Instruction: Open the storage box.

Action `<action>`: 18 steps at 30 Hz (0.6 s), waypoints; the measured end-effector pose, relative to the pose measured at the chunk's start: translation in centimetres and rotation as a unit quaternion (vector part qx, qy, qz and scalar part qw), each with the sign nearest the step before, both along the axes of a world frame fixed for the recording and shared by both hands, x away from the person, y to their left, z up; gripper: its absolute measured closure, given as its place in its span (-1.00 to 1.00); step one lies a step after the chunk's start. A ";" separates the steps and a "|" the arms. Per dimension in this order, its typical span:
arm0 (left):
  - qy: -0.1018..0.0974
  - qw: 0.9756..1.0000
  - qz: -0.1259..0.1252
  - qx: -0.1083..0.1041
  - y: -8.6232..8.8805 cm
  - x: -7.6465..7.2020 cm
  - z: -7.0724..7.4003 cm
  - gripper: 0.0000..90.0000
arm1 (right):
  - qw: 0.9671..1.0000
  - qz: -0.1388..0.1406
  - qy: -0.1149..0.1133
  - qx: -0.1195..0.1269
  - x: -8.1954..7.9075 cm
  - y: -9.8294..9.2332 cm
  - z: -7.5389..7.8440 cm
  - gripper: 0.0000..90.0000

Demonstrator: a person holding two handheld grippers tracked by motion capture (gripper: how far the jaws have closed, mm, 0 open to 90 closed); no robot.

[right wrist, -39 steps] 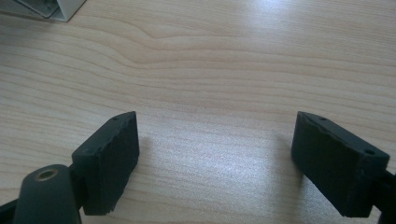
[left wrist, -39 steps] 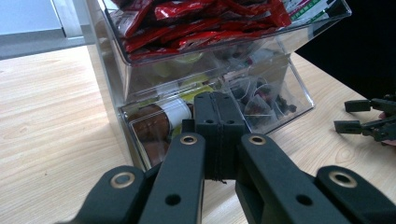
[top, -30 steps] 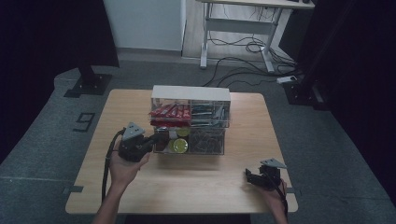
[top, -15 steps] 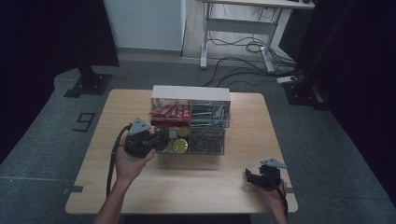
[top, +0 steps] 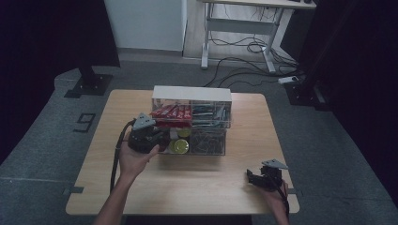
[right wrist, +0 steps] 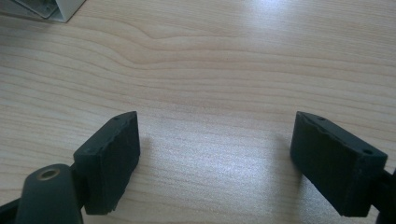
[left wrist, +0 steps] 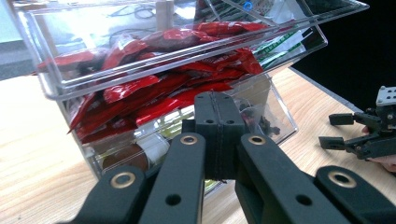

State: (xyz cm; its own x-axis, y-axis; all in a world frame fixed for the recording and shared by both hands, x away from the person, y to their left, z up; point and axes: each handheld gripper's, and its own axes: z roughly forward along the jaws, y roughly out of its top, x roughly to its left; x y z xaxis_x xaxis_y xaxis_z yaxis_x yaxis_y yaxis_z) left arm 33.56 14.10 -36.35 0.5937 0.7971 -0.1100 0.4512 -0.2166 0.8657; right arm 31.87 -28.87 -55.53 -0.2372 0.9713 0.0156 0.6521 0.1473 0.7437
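A clear drawer cabinet (top: 192,93) with a white top stands at the table's middle. Its upper left drawer (top: 171,112) is pulled out and holds red packets (left wrist: 154,88). The lower drawer (top: 206,140) is also out, with round yellow-green lids (top: 179,145) and small jars (left wrist: 135,156) in it. My left gripper (top: 164,139) (left wrist: 217,100) is shut, pads pressed together, its tips at the front of the lower left drawer under the red packets. My right gripper (top: 251,177) (right wrist: 215,154) rests open on the bare wood near the front right corner, nothing between its jaws.
The wooden table (top: 211,187) has free room in front of the cabinet and on both sides. A cable (top: 115,159) trails from the left gripper along the forearm. A desk frame with floor cables (top: 244,47) stands beyond the table.
My left gripper has moved a little up and toward the cabinet, its tips now closer under the upper drawer. The right gripper has stayed where it was.
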 end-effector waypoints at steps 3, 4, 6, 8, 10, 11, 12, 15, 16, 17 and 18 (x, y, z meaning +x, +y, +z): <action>0.001 1.000 0.000 0.001 -0.1 0.3 0.1 1.00 | 1.000 0.001 0.001 0.000 0.0 0.0 0.0 -0.64; 0.002 1.000 0.000 -0.001 -0.2 0.4 0.1 1.00 | 1.000 0.001 0.001 0.000 0.0 0.0 0.0 -0.64; 0.003 1.000 0.001 -0.001 -0.2 0.6 0.2 1.00 | 1.000 0.001 0.001 0.000 0.0 0.0 0.0 -0.64; 0.003 1.000 0.003 -0.001 -0.1 0.8 0.3 1.00 | 1.000 0.001 0.001 0.000 0.0 0.0 0.0 -0.64; 0.001 1.000 0.006 0.001 -0.1 0.9 0.4 1.00 | 1.000 0.001 0.001 0.000 0.0 0.0 0.0 -0.64; 0.002 1.000 0.006 0.002 -0.1 0.9 0.5 1.00 | 1.000 0.001 0.001 0.000 0.0 0.0 0.0 -0.64; 0.001 1.000 0.007 0.001 -0.1 1.0 0.6 1.00 | 1.000 0.001 0.001 0.000 0.0 0.0 0.0 -0.64; 0.001 1.000 0.008 -0.002 0.0 1.2 0.9 1.00 | 1.000 0.001 0.001 0.000 0.0 0.0 0.0 -0.64; 0.002 1.000 0.008 -0.001 -0.1 1.2 0.9 1.00 | 1.000 0.001 0.001 0.000 0.0 0.0 0.0 -0.64; 0.002 1.000 0.007 0.000 -0.1 1.3 1.0 1.00 | 1.000 0.000 0.001 0.000 0.0 0.0 0.0 -0.64; 0.002 1.000 0.008 0.002 -0.1 1.3 1.1 1.00 | 1.000 0.000 0.001 0.001 0.0 0.0 0.0 -0.64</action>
State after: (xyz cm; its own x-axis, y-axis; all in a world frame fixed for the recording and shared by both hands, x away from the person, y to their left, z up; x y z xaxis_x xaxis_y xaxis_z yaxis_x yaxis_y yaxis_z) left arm 34.90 13.98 -35.26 0.5808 0.8067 -0.1093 0.4577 -0.2126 0.8633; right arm 31.87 -28.88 -55.52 -0.2374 0.9713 0.0169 0.6531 0.1466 0.7430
